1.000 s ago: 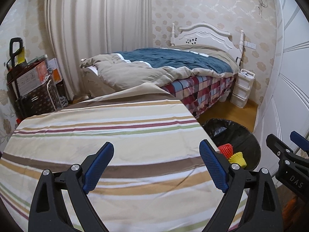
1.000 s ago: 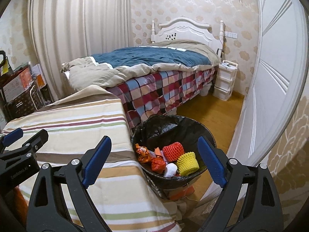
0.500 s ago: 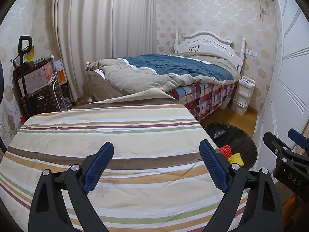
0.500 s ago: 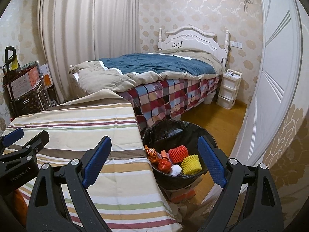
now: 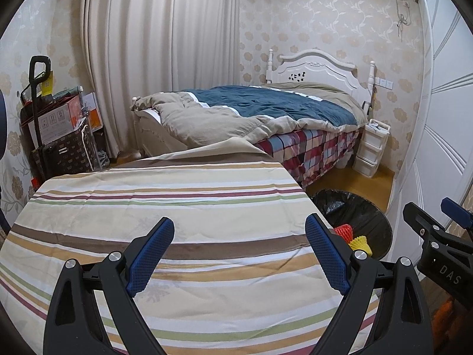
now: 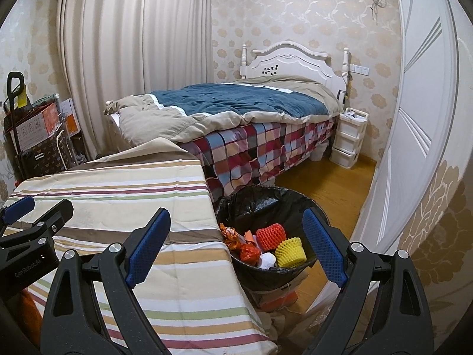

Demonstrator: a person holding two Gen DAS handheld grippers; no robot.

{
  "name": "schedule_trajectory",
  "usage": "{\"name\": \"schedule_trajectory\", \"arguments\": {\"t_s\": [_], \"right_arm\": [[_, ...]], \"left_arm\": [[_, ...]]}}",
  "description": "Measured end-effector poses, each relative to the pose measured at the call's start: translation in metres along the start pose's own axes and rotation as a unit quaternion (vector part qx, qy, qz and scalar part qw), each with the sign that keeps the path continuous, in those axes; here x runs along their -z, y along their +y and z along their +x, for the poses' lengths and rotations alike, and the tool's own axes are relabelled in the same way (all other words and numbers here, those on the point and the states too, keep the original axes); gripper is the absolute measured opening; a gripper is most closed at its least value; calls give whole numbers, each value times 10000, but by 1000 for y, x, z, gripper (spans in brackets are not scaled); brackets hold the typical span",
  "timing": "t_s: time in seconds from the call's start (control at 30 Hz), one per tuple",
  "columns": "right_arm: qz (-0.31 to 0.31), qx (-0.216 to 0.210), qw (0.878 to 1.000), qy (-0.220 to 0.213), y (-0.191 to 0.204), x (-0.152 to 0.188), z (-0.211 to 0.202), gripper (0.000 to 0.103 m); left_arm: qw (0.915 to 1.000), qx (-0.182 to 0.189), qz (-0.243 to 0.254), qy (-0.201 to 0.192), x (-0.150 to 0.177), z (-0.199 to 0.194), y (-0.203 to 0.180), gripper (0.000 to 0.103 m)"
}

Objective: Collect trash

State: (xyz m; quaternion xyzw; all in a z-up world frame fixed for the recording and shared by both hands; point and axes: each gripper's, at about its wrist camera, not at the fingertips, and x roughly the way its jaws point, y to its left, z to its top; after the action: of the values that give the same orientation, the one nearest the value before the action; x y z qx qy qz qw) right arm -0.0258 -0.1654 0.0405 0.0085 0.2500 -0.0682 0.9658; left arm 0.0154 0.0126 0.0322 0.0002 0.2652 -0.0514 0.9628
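A black-lined trash bin [image 6: 251,204] stands on the floor by the table's right edge. It holds a red foam net [image 6: 270,236], a yellow foam net [image 6: 290,251], orange wrappers [image 6: 232,236] and a white wad [image 6: 267,259]. The bin also shows in the left wrist view [image 5: 351,207]. My left gripper [image 5: 239,254] is open and empty above the striped tablecloth [image 5: 177,207]. My right gripper [image 6: 236,248] is open and empty, raised over the table edge and the bin.
A bed [image 6: 236,112] with a plaid skirt stands behind the table. A white drawer unit [image 6: 348,139] sits by the headboard. Boxes and a cart [image 5: 56,130] stand at the left wall. A white door [image 6: 419,118] is at the right.
Both grippers have risen and pulled back, so more of the room and table shows. Both stayed open and empty.
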Motion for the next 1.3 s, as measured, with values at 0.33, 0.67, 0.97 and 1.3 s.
{"name": "schedule_trajectory", "arguments": {"t_s": [0.33, 0.67, 0.97, 1.3], "right_arm": [[2, 1, 10000, -1, 0, 1, 0, 89], [2, -2, 10000, -2, 0, 1, 0, 89], [1, 3, 10000, -4, 0, 1, 0, 89], [2, 0, 10000, -5, 0, 1, -1, 89]], "left_arm": [[10000, 1, 0, 0, 0, 0, 0, 90], [10000, -4, -3, -7, 1, 0, 0, 90], [10000, -3, 2, -2, 1, 0, 0, 90], [10000, -25, 40, -26, 0, -2, -4, 90]]}}
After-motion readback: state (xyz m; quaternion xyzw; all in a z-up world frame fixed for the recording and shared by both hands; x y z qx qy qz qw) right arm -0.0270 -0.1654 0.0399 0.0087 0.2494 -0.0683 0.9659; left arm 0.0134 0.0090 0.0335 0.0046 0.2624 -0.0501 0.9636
